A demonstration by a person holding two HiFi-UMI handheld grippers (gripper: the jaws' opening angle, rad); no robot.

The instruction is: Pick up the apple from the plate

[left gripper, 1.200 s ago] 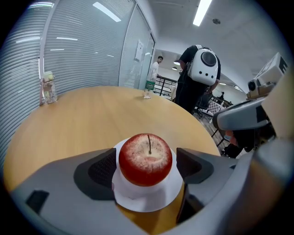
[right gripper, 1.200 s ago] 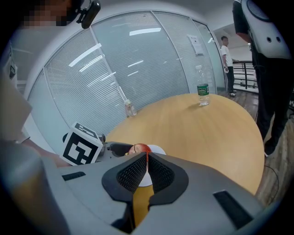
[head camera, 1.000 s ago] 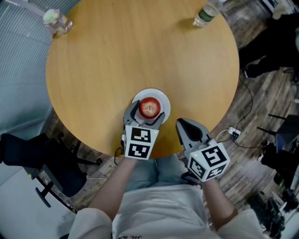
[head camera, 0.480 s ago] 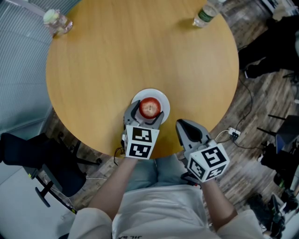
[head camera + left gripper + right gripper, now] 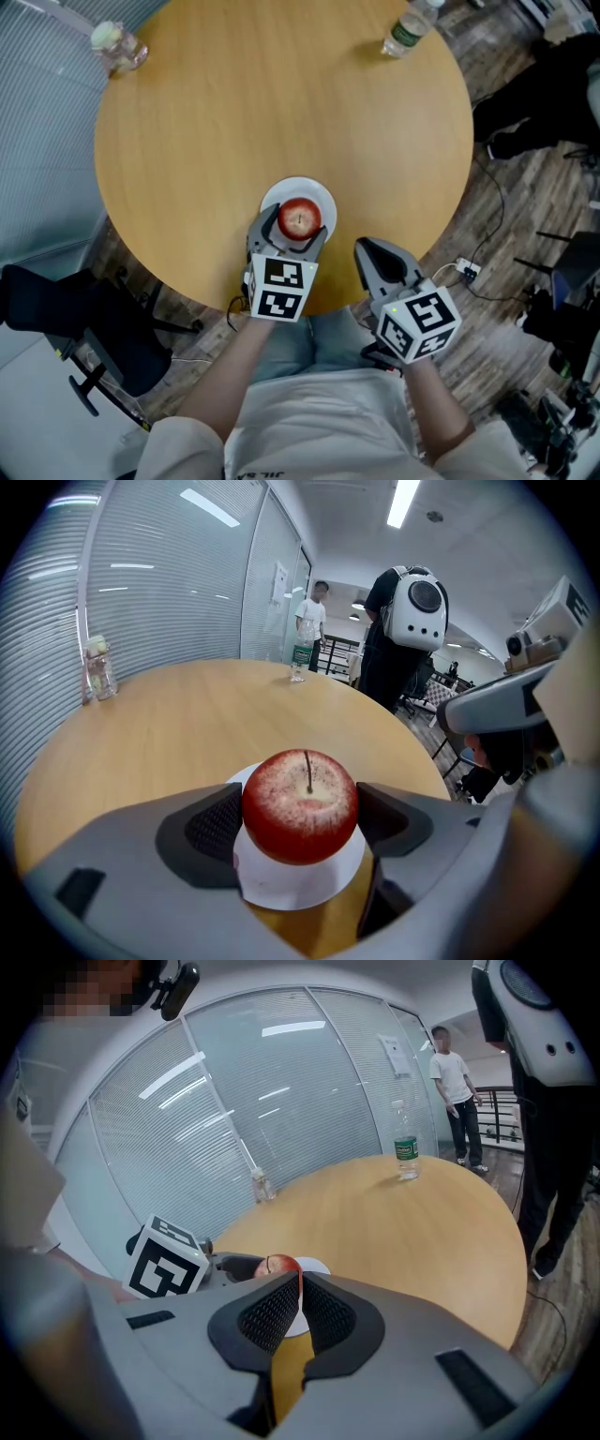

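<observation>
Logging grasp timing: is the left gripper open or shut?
Shut on the apple: the jaws of the left gripper have just been closing, and both pads meet the apple's sides with no gap, over the white plate.

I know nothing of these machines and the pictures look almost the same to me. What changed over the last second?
The left gripper has just been closing its jaws slightly on the apple, and its pads now press the apple's sides. Nothing else visibly moved: the apple still sits on the plate, and the right gripper stays shut near the table edge.
</observation>
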